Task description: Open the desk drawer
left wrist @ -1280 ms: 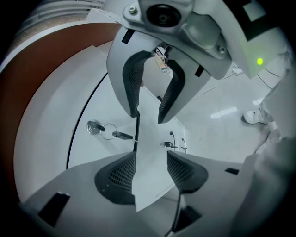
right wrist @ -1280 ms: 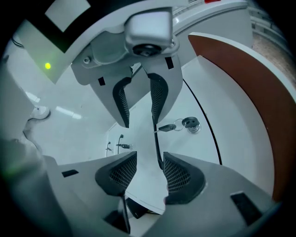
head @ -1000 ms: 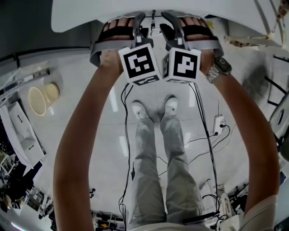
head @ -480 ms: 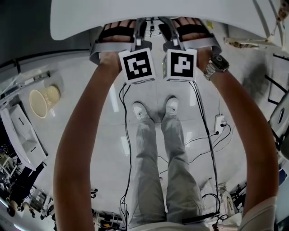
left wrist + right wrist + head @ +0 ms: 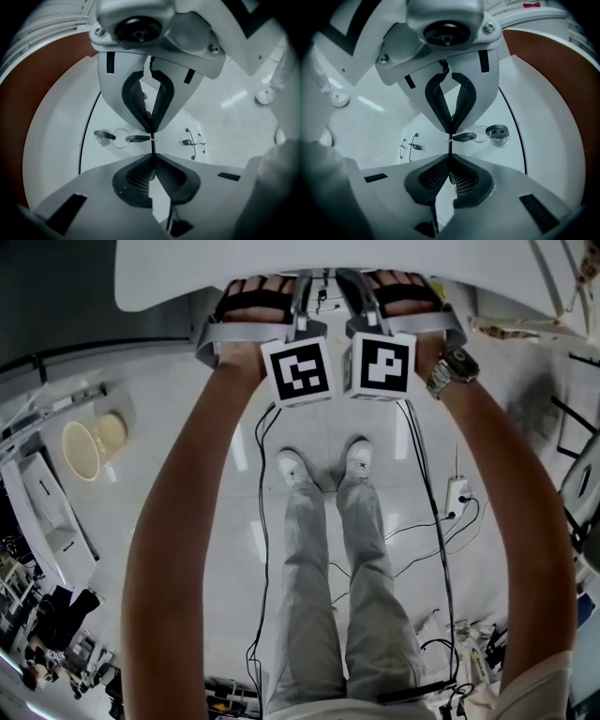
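Left hand-held gripper [image 5: 152,140]: the jaws have just been closing and now stand together, the pads meeting along a thin dark line with nothing thick between them.
Right hand-held gripper [image 5: 450,140]: likewise just closed, tips together.
Drawer [image 5: 110,154]: the white front sits under the tabletop with a thin seam along its edge. Only the two gripper views show it.
Lock [image 5: 104,136]: it has a key in it. A ring [image 5: 121,138] carries a spare key [image 5: 139,138] whose blade ends right at both sets of tips. I cannot tell whether either gripper pinches it.
Head view alone: the tabletop [image 5: 281,268] hides the jaws and the drawer. The left marker cube [image 5: 298,371] and right marker cube [image 5: 382,365] sit side by side, almost touching. The shoes [image 5: 293,468] stand on the floor among cables.
Gripper views alone: a farther cabinet with two handles [image 5: 189,143].
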### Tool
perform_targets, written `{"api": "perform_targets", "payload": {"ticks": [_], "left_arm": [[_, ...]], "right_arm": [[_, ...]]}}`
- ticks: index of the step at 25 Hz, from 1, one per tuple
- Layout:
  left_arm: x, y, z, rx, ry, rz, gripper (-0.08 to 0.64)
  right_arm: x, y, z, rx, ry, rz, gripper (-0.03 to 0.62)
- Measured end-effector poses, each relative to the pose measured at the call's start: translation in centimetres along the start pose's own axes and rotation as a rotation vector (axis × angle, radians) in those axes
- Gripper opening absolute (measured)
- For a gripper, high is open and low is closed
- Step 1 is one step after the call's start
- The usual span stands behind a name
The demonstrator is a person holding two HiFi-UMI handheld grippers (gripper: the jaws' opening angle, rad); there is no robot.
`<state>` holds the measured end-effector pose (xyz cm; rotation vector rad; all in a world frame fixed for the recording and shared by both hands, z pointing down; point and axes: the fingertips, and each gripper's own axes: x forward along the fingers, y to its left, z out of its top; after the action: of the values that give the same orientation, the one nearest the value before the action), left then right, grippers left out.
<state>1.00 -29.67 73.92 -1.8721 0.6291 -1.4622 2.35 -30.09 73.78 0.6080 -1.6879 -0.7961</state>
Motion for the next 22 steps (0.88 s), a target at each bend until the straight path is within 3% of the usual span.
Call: {"api": "perform_targets", "payload": {"ticks": [4, 10, 22], "left_arm": [[-0.2, -0.2, 0.3, -0.041, 0.006, -0.018, 0.021], [-1.4, -1.2, 0.4, -0.028, -0.003, -0.016, 0.021], [-2.7, -2.4, 1.2, -0.053, -0.001, -0.043, 0.021]], "right_arm": [[-0.3, 0.3, 0.1, -0.006, -0.001, 0.02, 0.035], [-1.5, 0.9, 0.4, -0.008, -0.015, -0.004, 0.035], [-3.0, 2.5, 0.6, 0.042, -0.007, 0.042, 0.035]]}}
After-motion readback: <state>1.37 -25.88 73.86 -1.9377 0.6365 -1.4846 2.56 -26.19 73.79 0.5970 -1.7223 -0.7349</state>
